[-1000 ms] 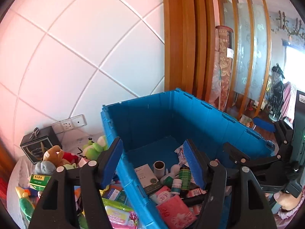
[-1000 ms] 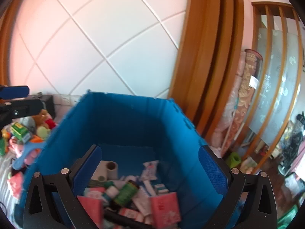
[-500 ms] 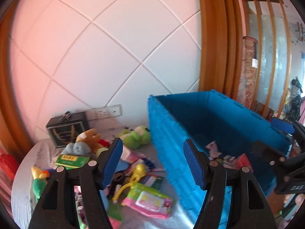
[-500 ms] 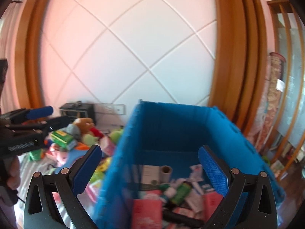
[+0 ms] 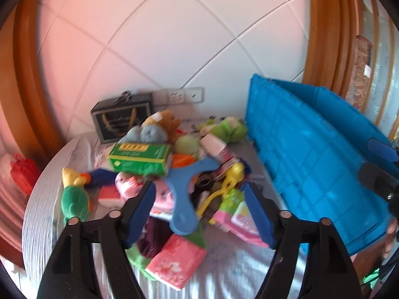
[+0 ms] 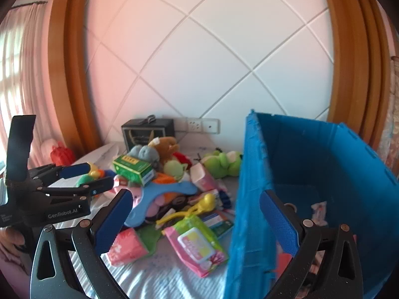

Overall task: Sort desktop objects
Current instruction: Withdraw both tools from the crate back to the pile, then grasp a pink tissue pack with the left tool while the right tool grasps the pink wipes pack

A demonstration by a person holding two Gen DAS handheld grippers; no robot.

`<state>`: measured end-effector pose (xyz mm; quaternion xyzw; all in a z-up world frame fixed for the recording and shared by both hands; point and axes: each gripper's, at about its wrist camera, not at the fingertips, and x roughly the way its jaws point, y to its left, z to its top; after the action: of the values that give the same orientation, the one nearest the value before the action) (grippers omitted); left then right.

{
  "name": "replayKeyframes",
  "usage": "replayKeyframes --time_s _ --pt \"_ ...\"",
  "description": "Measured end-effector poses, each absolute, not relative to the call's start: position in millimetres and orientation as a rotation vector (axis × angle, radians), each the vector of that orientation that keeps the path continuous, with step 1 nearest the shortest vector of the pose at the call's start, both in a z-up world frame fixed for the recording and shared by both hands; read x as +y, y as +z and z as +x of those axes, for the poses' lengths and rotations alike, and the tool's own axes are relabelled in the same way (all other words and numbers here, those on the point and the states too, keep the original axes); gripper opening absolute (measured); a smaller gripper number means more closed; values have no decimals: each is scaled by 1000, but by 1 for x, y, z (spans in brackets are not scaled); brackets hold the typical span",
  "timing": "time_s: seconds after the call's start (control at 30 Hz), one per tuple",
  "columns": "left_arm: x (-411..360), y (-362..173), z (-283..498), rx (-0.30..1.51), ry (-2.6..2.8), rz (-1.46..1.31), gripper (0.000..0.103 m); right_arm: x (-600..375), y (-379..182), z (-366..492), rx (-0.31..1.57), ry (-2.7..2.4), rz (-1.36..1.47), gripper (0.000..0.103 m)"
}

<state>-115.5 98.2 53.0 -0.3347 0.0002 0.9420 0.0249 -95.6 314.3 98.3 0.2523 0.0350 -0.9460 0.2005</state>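
Note:
A pile of desktop objects lies on the cloth-covered table (image 5: 232, 271): a green box (image 5: 139, 158), a blue boomerang toy (image 5: 184, 186), a pink tissue pack (image 5: 174, 264), a wet-wipes pack (image 6: 197, 244) and plush toys. My left gripper (image 5: 198, 189) hangs over the boomerang, its jaws opening with nothing gripped between them. The right wrist view shows the left gripper (image 6: 99, 174) at the left of the pile. A blue crate (image 6: 251, 199) stands to the right, holding a few small items. My right gripper (image 6: 194, 195) is open and empty, straddling the crate's near corner.
A black box (image 5: 119, 122) and wall sockets (image 5: 184, 96) sit at the back by the tiled wall. A green frog plush (image 5: 224, 129) lies against the crate. A parrot plush (image 5: 74, 196) lies near the table's left edge, and a red bag (image 5: 23, 174) sits beyond it.
Both views have swung left, from the crate's inside to the pile. The left gripper has dropped closer to the pile and its jaws stand wider. The right gripper stays open.

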Motion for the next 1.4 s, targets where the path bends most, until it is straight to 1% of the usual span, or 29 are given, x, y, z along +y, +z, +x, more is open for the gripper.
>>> replayKeyframes --time_s 0.27,0.37,0.57,0.8,0.83,0.87,0.93,0.97,1.0,1.03,1.1,1.17,1.4 --pt "43 -37 -110 -54 2857 -1294 77 273 39 -108 140 -2527 863 103" --pt "34 -77 -107 -62 2780 -1408 77 252 21 -106 298 -2557 846 103" --pt "32 -123 -107 -69 2688 -1511 77 220 -24 -122 290 -2389 956 103" --pt "59 -161 -132 61 2567 -1612 77 217 -104 -164 354 -2343 1224 103" --pt "63 -165 -135 100 2568 -1623 79 219 -113 -169 364 -2347 1240 103" --pt "67 -167 -138 135 2578 -1609 86 220 -119 -172 379 -2351 1256 103" --pt "75 -170 -147 166 2574 -1598 93 224 -130 -180 392 -2354 1295 103" --pt "77 -173 -152 170 2570 -1611 99 225 -135 -184 396 -2356 1311 103" --pt "79 -178 -160 167 2560 -1631 102 225 -140 -188 403 -2357 1327 103" --pt "79 -183 -166 146 2545 -1654 103 225 -145 -193 414 -2358 1338 103" --pt "72 -191 -176 24 2523 -1685 103 223 -155 -202 464 -2370 1366 103" --pt "66 -193 -180 -49 2518 -1687 103 221 -163 -207 497 -2374 1376 103" --pt "70 -197 -178 -43 2523 -1682 103 221 -196 -225 608 -2374 1459 103"
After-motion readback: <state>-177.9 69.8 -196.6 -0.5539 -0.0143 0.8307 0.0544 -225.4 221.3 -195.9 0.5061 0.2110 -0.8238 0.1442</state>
